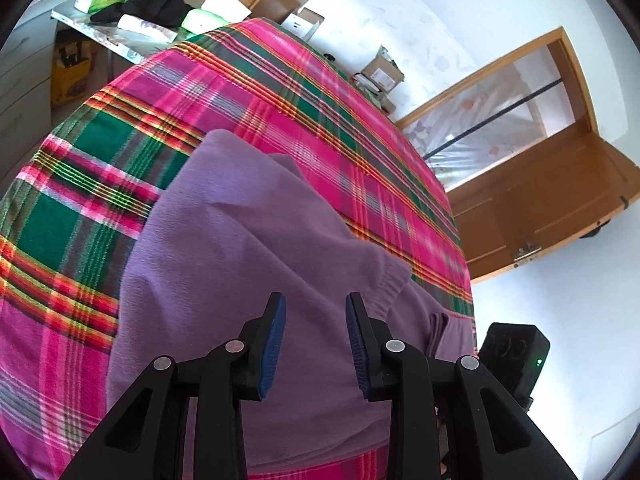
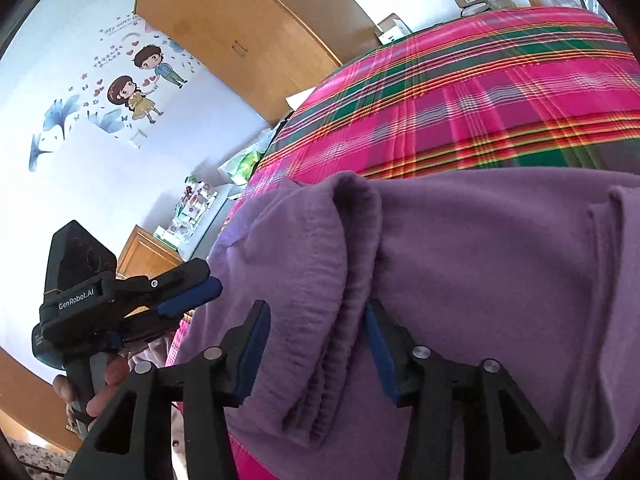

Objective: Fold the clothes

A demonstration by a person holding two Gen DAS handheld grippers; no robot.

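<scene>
Both tools gape over the purple garment (image 1: 248,248) — right tool (image 2: 316,316) straddling its ribbed fold.

Bare plaid bedspread (image 1: 280,92) beyond sweater (image 1: 240,240)

Purple sweater (image 1: 240,248) on a checked bedcover (image 1: 280,92), under the open left gripper (image 1: 316,308).

The left gripper hangs above the sweater with its two blue pads (image 1: 273,344) apart and nothing between them. A ribbed cuff (image 1: 390,284) lies just right of the pads. Behind the bed there is a cluttered table (image 1: 100,36) with a black cloth (image 1: 160,8), cardboard boxes (image 1: 382,72) by the wall, and a wooden door (image 1: 560,200). A black device (image 1: 516,352) shows at the right.
</scene>
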